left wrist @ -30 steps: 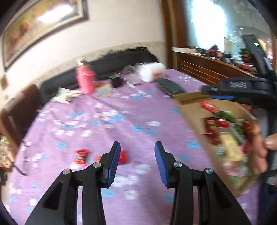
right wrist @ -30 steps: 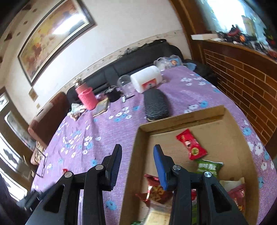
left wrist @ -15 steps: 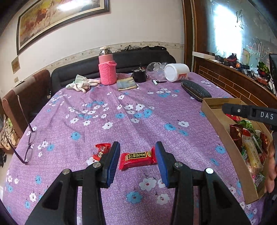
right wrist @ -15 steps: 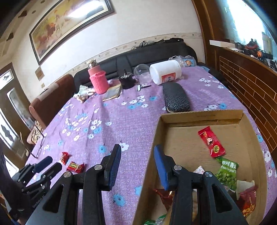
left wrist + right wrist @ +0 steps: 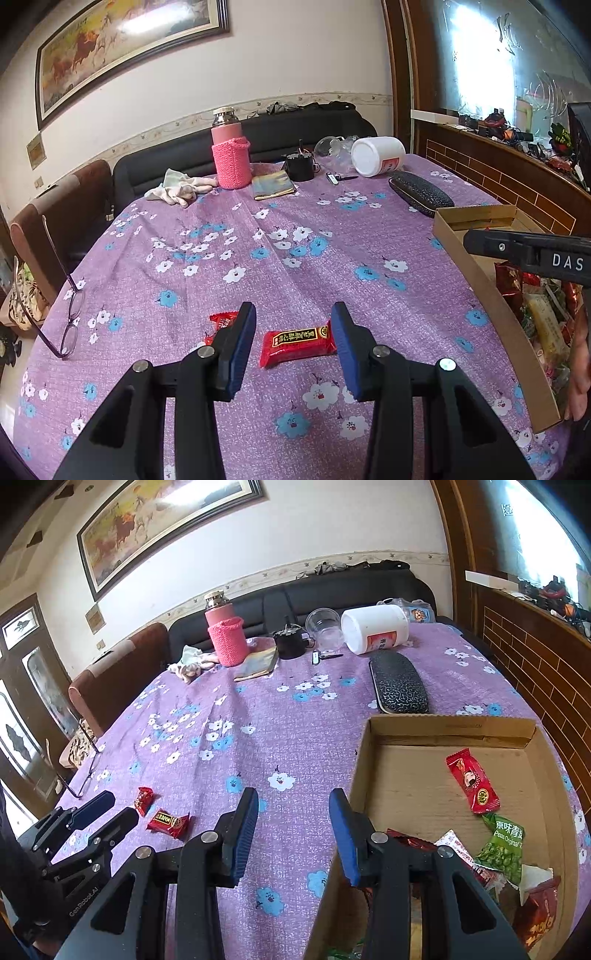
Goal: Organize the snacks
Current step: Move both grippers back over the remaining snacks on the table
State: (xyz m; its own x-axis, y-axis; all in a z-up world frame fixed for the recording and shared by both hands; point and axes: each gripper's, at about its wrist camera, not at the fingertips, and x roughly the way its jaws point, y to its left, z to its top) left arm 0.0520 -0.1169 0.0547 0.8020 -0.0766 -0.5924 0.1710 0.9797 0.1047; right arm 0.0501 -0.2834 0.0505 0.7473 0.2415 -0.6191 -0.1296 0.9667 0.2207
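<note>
Behind left hand-held gripper [image 5: 291, 334], half-hidden red snack [image 5: 221, 320]

Two red snack packets loose on the purple flowered tabletop [image 5: 295, 240]: a flat oblong red wrapper with a dark gold-lettered label [image 5: 297, 342], lying face up and slightly askew; a smaller crinkled red candy [image 5: 222, 320] just beside it, to the left, apart from it. Well to the right, a shallow brown cardboard box [image 5: 406, 775], open-topped, resting flat. Inside: a long red packet [image 5: 472, 781] lying alone on the bare floor near the far wall; a green pea bag [image 5: 504, 845] nearer, against a jumbled heap of red, white and yellowish wrappers [image 5: 535, 904] piled at the near end.
</note>
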